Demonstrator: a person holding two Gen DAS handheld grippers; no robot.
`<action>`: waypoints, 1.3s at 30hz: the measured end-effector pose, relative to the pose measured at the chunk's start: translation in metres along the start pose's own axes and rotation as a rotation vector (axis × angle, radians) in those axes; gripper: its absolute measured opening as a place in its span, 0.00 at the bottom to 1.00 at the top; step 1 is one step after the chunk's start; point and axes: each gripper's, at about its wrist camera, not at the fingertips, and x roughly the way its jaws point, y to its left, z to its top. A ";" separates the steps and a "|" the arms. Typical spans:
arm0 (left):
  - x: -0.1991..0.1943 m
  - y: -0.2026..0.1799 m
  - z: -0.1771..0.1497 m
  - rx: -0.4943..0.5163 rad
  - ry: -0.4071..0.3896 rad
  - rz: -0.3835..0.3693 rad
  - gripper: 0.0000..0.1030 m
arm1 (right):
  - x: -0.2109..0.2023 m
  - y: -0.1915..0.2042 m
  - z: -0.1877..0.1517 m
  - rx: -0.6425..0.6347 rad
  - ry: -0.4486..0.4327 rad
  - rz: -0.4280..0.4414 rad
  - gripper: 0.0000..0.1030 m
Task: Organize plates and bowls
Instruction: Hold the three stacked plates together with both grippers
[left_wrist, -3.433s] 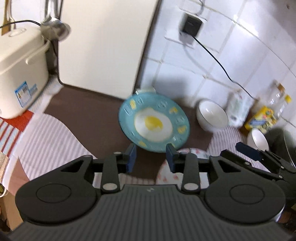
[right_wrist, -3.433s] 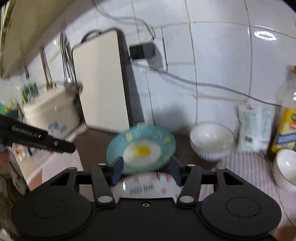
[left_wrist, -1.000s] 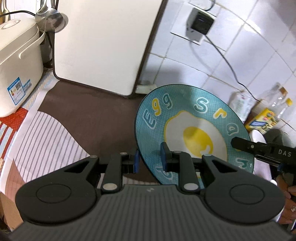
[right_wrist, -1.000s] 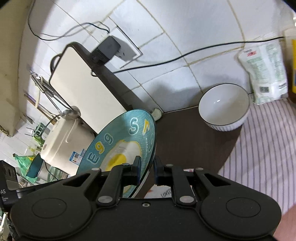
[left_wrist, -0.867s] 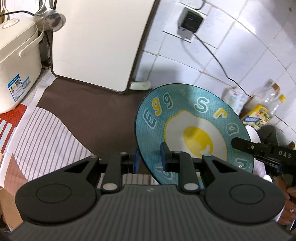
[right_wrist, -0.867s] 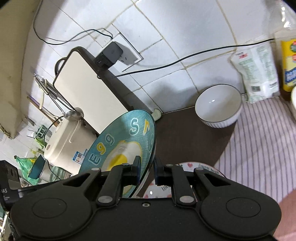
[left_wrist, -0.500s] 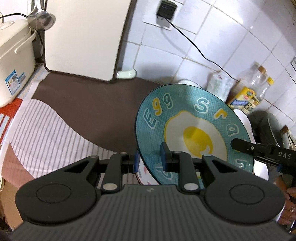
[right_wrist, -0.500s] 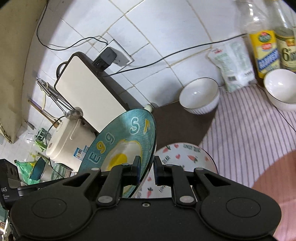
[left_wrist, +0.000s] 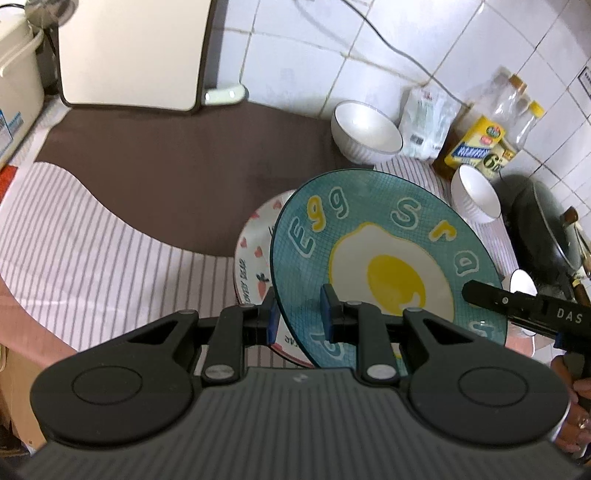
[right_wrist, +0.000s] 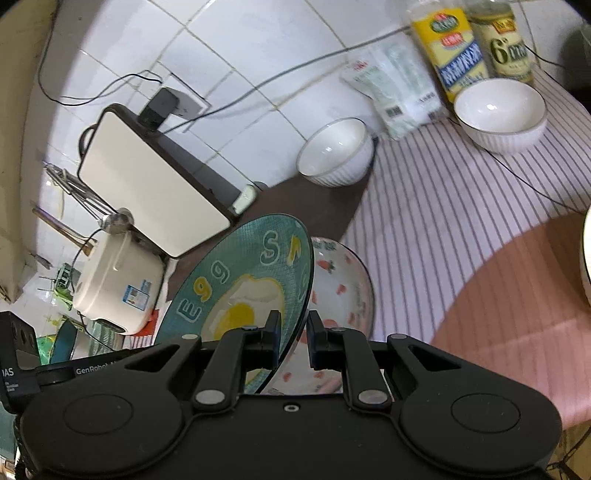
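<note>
A teal plate (left_wrist: 388, 236) with a fried-egg picture hangs tilted above the counter. My left gripper (left_wrist: 299, 306) is shut on its near left rim. My right gripper (right_wrist: 294, 325) is shut on the opposite rim of this teal plate (right_wrist: 236, 295), and one of its black fingers (left_wrist: 491, 295) shows at the right of the left wrist view. Right under the teal plate lies a white plate with red strawberry prints (left_wrist: 255, 251), partly hidden; it also shows as the white plate (right_wrist: 343, 288) in the right wrist view. Two white bowls (left_wrist: 365, 131) (left_wrist: 474, 194) stand near the tiled wall.
Oil bottles (left_wrist: 480, 136) and a white bag (left_wrist: 424, 122) stand against the wall by the bowls. A dark wok (left_wrist: 543, 221) is at the far right. A cream board (left_wrist: 129, 55) and a rice cooker (left_wrist: 14, 81) are at the back left. A brown and striped cloth (left_wrist: 110, 240) covers the counter.
Both grippers have carried the teal plate to the right and a little lower, so it now hangs over the strawberry plate. The second bowl, bottles and wok have come into view.
</note>
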 end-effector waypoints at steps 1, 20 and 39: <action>0.003 0.000 -0.001 0.002 0.005 0.000 0.20 | 0.002 -0.003 -0.001 0.006 0.004 -0.003 0.18; 0.058 0.016 -0.008 -0.014 0.079 0.034 0.21 | 0.044 -0.022 -0.011 0.021 0.090 -0.083 0.18; 0.064 0.010 -0.006 0.007 0.042 0.097 0.21 | 0.059 0.001 -0.015 -0.139 0.074 -0.203 0.19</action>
